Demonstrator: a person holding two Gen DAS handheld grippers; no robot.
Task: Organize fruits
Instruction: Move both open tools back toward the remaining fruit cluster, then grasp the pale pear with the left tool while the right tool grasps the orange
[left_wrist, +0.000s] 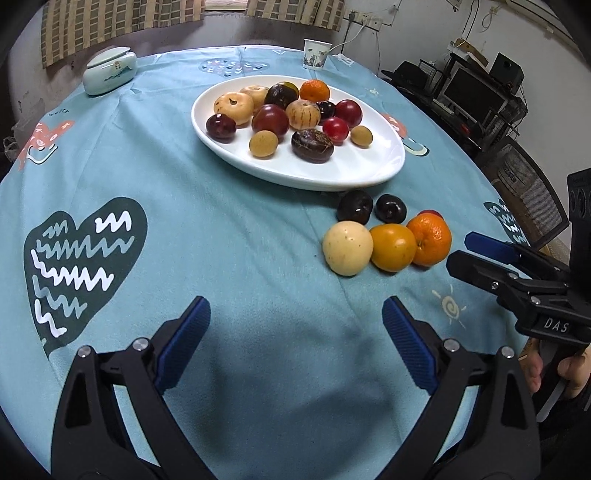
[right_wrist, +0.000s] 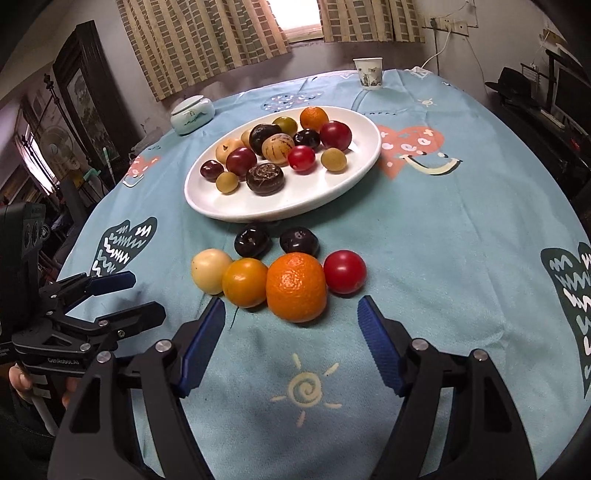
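Fruits (right_wrist: 296, 287) loose just ahead of right claw (right_wrist: 291, 332).
Both claws gape empty over the counter (left_wrist: 221, 240); left claw (left_wrist: 295, 339) sits apart from them.

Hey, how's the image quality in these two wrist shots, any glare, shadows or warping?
Left wrist view: strong fisheye bending of the table edge, black corners, a soft shadow on the tablecloth between the left gripper fingers, fruit sharp. Right wrist view: the window is blown out white, highlights shine on the white plate rim, same curved warping.
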